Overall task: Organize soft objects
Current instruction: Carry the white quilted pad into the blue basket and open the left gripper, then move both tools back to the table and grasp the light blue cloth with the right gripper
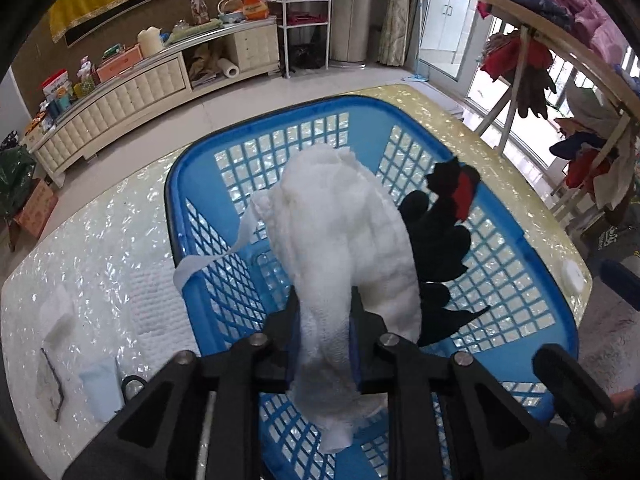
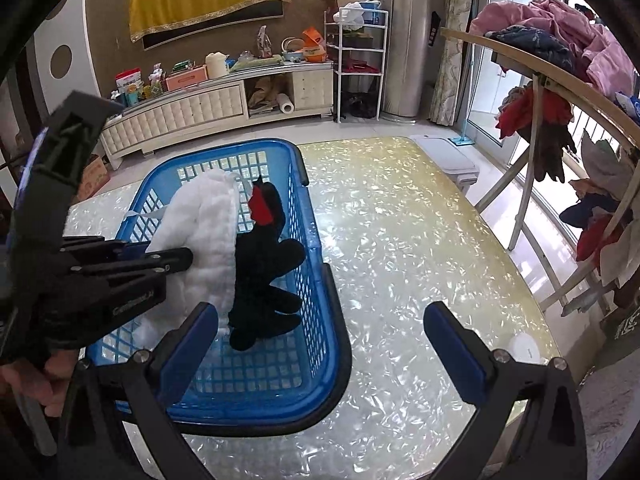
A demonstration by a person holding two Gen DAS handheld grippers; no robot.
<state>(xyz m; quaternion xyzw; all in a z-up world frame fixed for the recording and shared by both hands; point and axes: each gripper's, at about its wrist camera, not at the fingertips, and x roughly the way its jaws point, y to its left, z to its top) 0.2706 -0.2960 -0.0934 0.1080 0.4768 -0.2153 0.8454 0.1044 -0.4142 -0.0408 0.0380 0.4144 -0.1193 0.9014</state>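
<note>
A blue plastic laundry basket [image 1: 280, 109] stands on the shiny pearl-patterned table [image 2: 400, 240]. In it lie a white quilted cloth [image 1: 340, 220] and, to its right, a black glove with a red patch [image 1: 436, 240]. My left gripper [image 1: 325, 320] reaches down into the basket, its pads pressed on the near end of the white cloth, which drapes away across the basket floor. From the right wrist view the left gripper [image 2: 168, 258] comes in from the left over the basket [image 2: 224, 146]. My right gripper [image 2: 320, 312] hovers open and holds nothing, over the basket's near right corner and the table.
A wooden drying rack [image 2: 540, 80] hung with clothes stands to the right of the table. A small white disc [image 2: 526, 346] lies near the table's right edge. Left of the basket lie a pale blue pad [image 1: 100, 388] and a white block [image 1: 60, 316]. A long cabinet [image 1: 120, 96] lines the far wall.
</note>
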